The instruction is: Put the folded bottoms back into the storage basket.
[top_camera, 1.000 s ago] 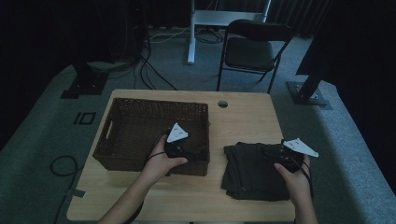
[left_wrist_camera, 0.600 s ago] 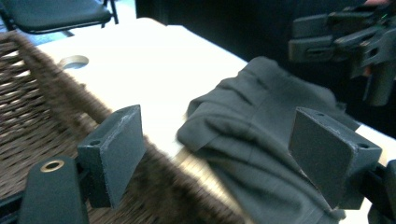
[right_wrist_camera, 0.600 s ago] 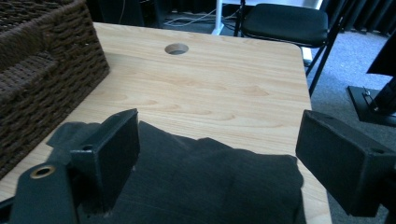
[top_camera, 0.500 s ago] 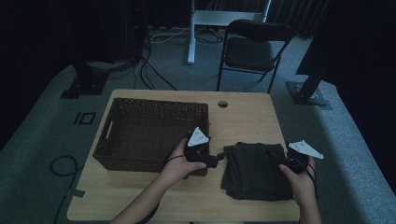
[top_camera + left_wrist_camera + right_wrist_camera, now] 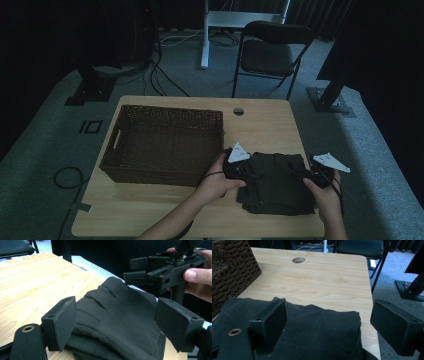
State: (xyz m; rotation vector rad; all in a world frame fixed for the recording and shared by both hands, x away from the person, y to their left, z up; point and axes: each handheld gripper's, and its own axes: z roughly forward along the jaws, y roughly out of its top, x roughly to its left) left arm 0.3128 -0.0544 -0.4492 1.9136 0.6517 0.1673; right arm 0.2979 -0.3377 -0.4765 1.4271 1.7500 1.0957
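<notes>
A folded dark garment point(image 5: 275, 182) lies on the wooden table's right half, beside a brown wicker basket point(image 5: 162, 145). My left gripper point(image 5: 240, 167) sits at the garment's left edge, open, its jaws wide on either side of the cloth point(image 5: 117, 322). My right gripper point(image 5: 312, 175) is at the garment's right edge, also open, jaws spread over the fabric point(image 5: 319, 332). In the left gripper view the right gripper point(image 5: 160, 272) shows across the garment, held by a hand point(image 5: 200, 277).
The basket point(image 5: 229, 270) is empty and takes up the table's left half. A round cable hole point(image 5: 238, 111) sits near the table's point(image 5: 260, 125) far edge. A black chair point(image 5: 270, 55) and a desk leg stand on the carpet beyond.
My left gripper has moved right from the basket's front edge to the garment's left side. My right gripper has stayed at the garment's right edge.
</notes>
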